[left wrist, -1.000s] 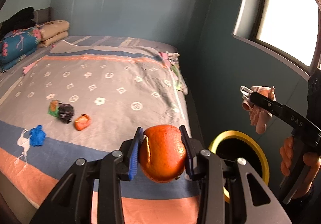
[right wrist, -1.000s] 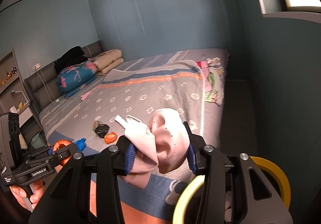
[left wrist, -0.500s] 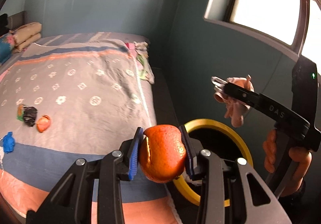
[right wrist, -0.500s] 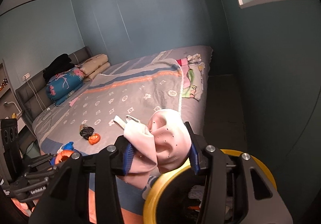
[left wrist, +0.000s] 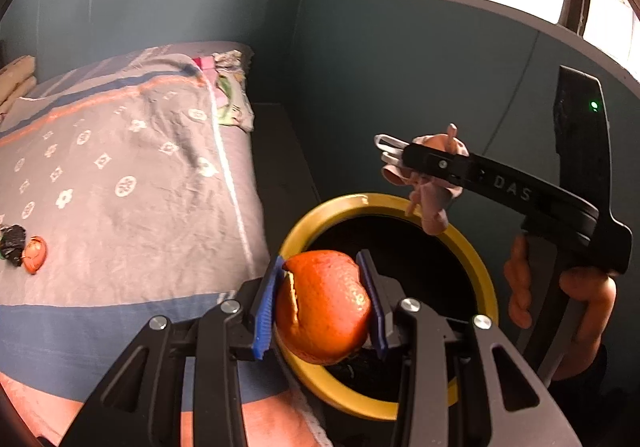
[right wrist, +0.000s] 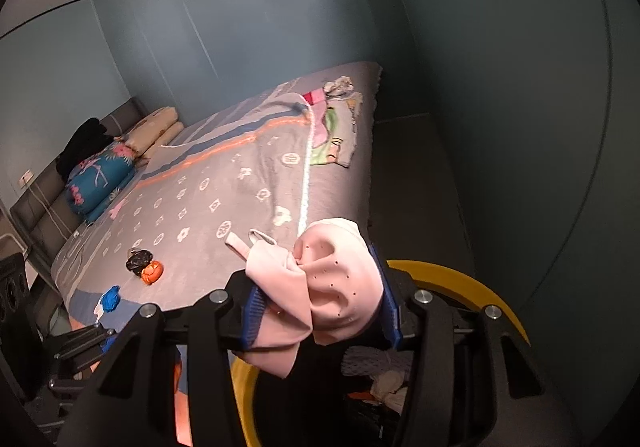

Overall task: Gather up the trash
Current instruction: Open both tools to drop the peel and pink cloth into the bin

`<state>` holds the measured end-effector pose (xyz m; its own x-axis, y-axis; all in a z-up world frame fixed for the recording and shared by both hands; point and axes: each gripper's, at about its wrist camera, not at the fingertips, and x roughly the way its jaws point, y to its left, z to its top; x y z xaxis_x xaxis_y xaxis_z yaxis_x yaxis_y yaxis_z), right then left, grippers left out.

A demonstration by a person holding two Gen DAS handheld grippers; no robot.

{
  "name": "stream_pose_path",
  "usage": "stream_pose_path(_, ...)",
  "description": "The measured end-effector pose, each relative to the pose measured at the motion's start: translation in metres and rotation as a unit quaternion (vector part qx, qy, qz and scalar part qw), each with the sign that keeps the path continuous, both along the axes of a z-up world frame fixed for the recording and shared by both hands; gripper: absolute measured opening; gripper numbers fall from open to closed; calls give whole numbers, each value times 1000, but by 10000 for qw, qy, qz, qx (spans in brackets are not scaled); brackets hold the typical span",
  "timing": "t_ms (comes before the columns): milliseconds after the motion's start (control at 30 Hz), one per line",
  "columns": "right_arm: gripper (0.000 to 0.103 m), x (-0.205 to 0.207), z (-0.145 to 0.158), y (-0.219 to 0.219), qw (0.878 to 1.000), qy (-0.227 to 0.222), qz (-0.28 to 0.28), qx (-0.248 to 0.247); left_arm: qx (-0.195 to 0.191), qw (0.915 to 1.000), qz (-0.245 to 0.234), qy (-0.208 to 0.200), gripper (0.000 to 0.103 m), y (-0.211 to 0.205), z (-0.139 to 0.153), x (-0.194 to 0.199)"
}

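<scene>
Left wrist | left gripper (left wrist: 322, 309) clamps orange peel (left wrist: 324, 307) | over yellow-rimmed bin (left wrist: 478, 267)

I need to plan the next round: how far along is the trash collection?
Done: some litter already lies in the yellow-rimmed bin. In hand: the left gripper holds orange peel; the right gripper, jaws opening, carries a pink pad. Left: black wrapper, peel piece, blue scrap on the bed.

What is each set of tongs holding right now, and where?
Left tongs: orange peel, pinched across its sides. Right tongs, jaws opening: bunched pink cloth, still between the pads.
</scene>
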<state>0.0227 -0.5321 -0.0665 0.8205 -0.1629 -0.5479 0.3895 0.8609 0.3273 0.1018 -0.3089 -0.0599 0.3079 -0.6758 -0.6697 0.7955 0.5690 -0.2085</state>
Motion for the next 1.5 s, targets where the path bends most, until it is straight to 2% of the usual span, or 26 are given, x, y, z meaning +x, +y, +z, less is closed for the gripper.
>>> stream_pose_path(367, 47, -2, -14, -14, 9998, 137, -158, 68, 98, 9990, -414, 96, 36, -19, -13, -18)
stream_pose_path(433, 53, -2, -13, -13, 9997, 122, -196, 56, 66, 9988, -452, 146, 37, -18, -13, -18)
stream_pose_path(633, 58, -6, -12, -17, 9993, 105, -359, 98, -201, 9987, -421, 216, 56, -8, -6, -16)
stream_pose_path(733, 62, -7, -10, -19, 9988, 80, -475, 130, -290, 9985, -382, 262, 61, -2, -3, -15)
stream_pose_path(867, 70, -10, -7, -21, 9983, 49, -576, 114, -394, 9985, -251, 295, 68, 10, -1, -10)
stream_pose_path(1067, 71, -10, 0, -19, 9983, 14, -580, 103, -447, 9988, -1, 183, 76, 28, 4, -1)
stream_pose_path(1267, 78, -1, 7, -9, 9992, -15, -408, 8, -506, 9979, 399, 36, 85, 55, 11, 14)
stream_pose_path(1500, 87, 19, 27, 23, 9993, -203, 0, -309, -595, 9946, 842, -133, 89, 89, 19, 30)
